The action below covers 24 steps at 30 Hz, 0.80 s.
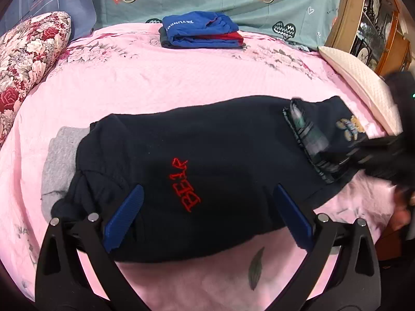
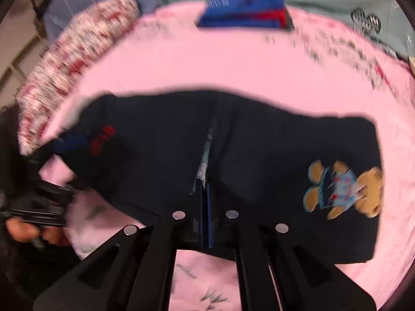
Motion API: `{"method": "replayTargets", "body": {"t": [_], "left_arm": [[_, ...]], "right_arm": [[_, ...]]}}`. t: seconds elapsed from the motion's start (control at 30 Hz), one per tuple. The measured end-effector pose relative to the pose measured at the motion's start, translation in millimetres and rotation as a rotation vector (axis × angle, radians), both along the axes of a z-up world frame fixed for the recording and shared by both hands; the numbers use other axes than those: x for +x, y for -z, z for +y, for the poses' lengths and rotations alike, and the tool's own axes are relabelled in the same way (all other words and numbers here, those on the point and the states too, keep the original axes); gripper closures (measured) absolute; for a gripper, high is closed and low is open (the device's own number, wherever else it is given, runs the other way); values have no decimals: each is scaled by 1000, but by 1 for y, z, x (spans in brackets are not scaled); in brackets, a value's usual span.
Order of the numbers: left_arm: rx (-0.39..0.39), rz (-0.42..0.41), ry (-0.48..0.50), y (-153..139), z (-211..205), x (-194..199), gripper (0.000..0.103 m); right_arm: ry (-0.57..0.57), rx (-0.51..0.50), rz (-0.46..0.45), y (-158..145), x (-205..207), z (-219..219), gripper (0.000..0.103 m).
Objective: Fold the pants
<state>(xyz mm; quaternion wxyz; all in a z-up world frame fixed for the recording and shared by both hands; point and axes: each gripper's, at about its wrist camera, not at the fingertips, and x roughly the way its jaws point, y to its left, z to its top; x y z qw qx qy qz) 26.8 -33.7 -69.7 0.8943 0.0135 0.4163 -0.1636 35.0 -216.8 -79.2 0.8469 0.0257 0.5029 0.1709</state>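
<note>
Pants lie partly folded on the pink bed. I should carry the clamped edge across evenly and keep the cloth flat. My right hand-held gripper is clamped on the cloth near the waistband; my left hand-held gripper hangs just above the middle, fingers apart, holding nothing.

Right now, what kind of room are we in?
Likely a bedroom: the navy pants lie on a bed with a pink floral sheet, a floral pillow at one side and a wooden cabinet beyond.
</note>
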Motion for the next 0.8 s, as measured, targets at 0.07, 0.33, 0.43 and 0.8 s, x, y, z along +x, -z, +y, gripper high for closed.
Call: {"method": "replayTargets", "body": {"t": [0.07, 0.33, 0.43, 0.8], "left_arm": [[-12, -15, -6, -7, 6, -7, 2], [-190, 52, -91, -22, 72, -45, 2], [-306, 103, -169, -10, 96, -45, 2], [-533, 184, -346, 19, 112, -13, 2]], "right_arm": [[5, -1, -7, -7, -2, 0, 91], [-73, 13, -307, -53, -55, 14, 44], [-80, 42, -321, -47, -63, 19, 44], [-63, 63, -345, -44, -75, 18, 44]]}}
